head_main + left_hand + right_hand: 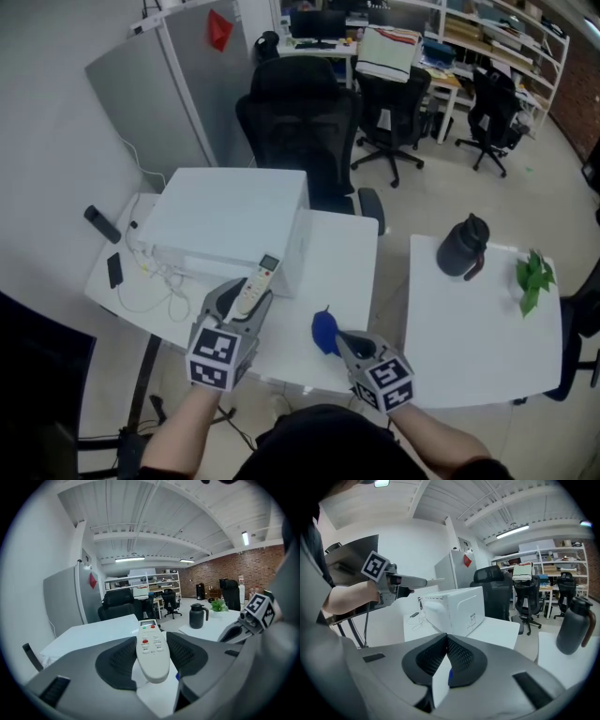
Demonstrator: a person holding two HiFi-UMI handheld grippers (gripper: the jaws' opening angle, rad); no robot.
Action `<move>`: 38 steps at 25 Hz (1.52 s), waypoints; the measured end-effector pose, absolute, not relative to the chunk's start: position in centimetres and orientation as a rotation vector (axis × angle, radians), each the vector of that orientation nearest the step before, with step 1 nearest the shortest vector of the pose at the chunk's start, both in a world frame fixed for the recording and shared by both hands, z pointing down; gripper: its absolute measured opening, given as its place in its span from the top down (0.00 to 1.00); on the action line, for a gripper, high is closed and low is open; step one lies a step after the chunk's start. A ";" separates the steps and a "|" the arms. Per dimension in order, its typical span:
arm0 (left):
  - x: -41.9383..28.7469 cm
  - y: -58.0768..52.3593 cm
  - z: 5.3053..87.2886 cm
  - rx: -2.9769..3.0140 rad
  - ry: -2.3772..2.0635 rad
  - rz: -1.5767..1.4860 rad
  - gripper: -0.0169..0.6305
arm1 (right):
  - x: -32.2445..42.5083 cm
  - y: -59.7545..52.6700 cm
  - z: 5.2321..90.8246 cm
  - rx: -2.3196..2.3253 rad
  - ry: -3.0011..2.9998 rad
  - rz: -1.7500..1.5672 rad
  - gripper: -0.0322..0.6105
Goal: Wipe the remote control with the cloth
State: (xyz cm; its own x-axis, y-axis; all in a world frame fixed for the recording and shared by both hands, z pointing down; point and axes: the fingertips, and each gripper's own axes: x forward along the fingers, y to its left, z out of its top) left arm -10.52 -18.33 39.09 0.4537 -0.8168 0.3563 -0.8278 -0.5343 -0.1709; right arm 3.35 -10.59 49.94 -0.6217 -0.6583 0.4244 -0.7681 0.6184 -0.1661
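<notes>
A white remote control (257, 280) with red and green buttons sits lengthwise between the pads of my left gripper (246, 294), which is shut on it. It is held above the white table (339, 267), its display end toward the white box. In the left gripper view the remote control (152, 651) fills the gap between the dark pads of the left gripper (151, 641). My right gripper (339, 339) is shut on a blue cloth (324, 332), which bunches out ahead of its tips. In the right gripper view only a blue sliver of the cloth (449, 677) shows below the right gripper (446, 641).
A large white box (225, 220) takes up the table's left half, with white cables (159, 286), a black phone (114, 270) and a dark bar-shaped object (101, 223) beside it. A second white table (487, 356) to the right bears a black jug (464, 246) and a green plant (532, 277). Office chairs (300, 122) stand behind.
</notes>
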 end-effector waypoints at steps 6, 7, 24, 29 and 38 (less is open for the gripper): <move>-10.7 -12.0 44.2 2.671 -1.459 0.698 0.66 | 3.4 -10.5 52.2 1.123 -2.457 0.475 0.93; -10.7 -11.3 45.4 2.660 -1.448 0.704 0.66 | 3.5 -10.4 52.9 1.115 -2.437 0.475 0.93; -9.3 -7.0 53.9 2.611 -1.408 0.796 0.66 | 1.9 -13.6 68.2 0.850 -2.073 0.440 0.51; -9.2 -7.4 53.5 2.638 -1.425 0.845 0.66 | 1.4 -14.6 71.1 0.778 -1.984 0.465 0.51; -8.8 -8.4 51.9 2.708 -1.426 0.908 0.66 | 2.4 -15.0 65.4 0.890 -2.113 0.496 0.75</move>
State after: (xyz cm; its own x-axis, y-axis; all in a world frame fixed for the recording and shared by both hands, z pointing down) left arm -8.77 -8.38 51.93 0.4396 -0.7717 0.4595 -0.7427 -0.6001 -0.2973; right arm 2.44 -15.04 65.40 -0.4549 -0.4300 0.7799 -0.7320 0.6793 -0.0525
